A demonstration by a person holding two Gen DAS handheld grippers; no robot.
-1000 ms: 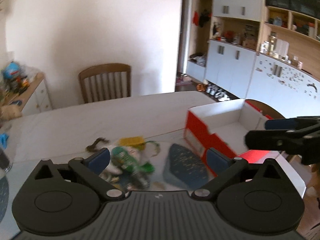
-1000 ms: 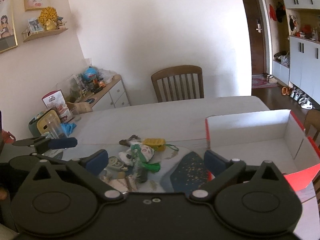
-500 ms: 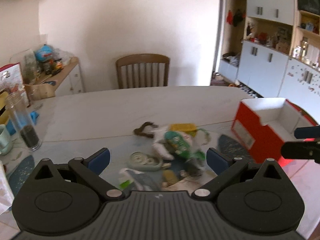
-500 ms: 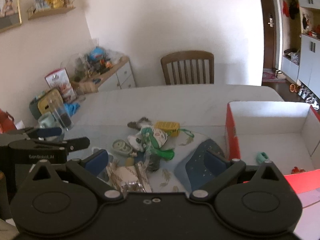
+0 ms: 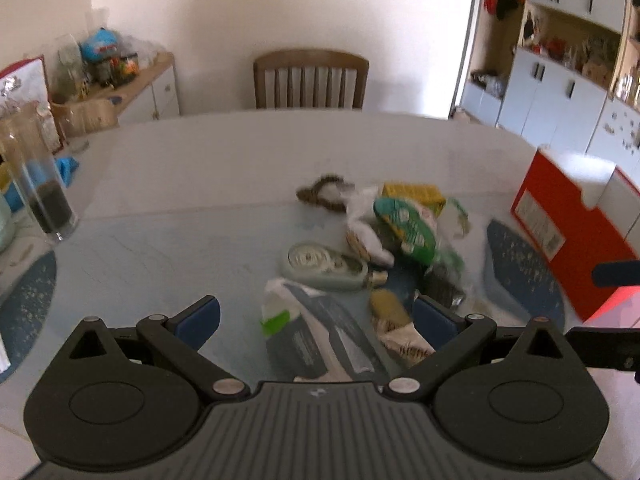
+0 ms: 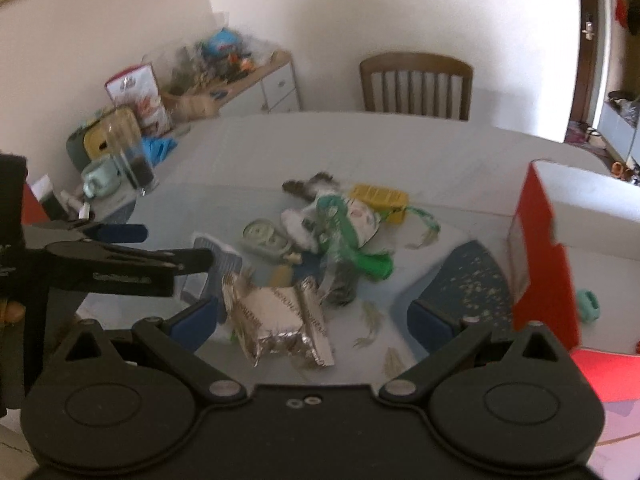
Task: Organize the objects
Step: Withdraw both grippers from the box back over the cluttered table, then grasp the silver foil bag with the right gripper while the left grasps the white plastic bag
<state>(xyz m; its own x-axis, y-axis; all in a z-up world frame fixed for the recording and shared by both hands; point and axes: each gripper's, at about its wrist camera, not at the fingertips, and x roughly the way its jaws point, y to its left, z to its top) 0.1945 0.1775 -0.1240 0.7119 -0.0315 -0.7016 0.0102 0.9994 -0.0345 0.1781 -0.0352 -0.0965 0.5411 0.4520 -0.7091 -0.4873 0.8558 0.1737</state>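
Observation:
A pile of small things lies mid-table: a silver foil packet (image 6: 280, 320), a pale green tape dispenser (image 5: 320, 266) (image 6: 266, 240), a green toy (image 5: 404, 228) (image 6: 340, 224), a yellow block (image 5: 414, 196) (image 6: 378, 198) and a brown braided piece (image 5: 320, 196). A red and white box (image 5: 552, 216) (image 6: 536, 248) stands at the right, with a small teal item (image 6: 588, 304) inside. My left gripper (image 5: 316, 316) is open above a grey packet (image 5: 320, 336). My right gripper (image 6: 312, 322) is open over the foil packet. Neither holds anything.
A tall glass (image 5: 44, 196) (image 6: 134, 152) with dark contents and a pale mug (image 6: 100, 178) stand at the table's left. A wooden chair (image 5: 310, 78) faces the far edge. A blue placemat (image 6: 460, 280) lies beside the box. A cluttered sideboard (image 5: 132, 76) stands at the back left.
Both grippers have swung left, away from the box, and come down closer to the pile. Both stay open and nothing was picked up.

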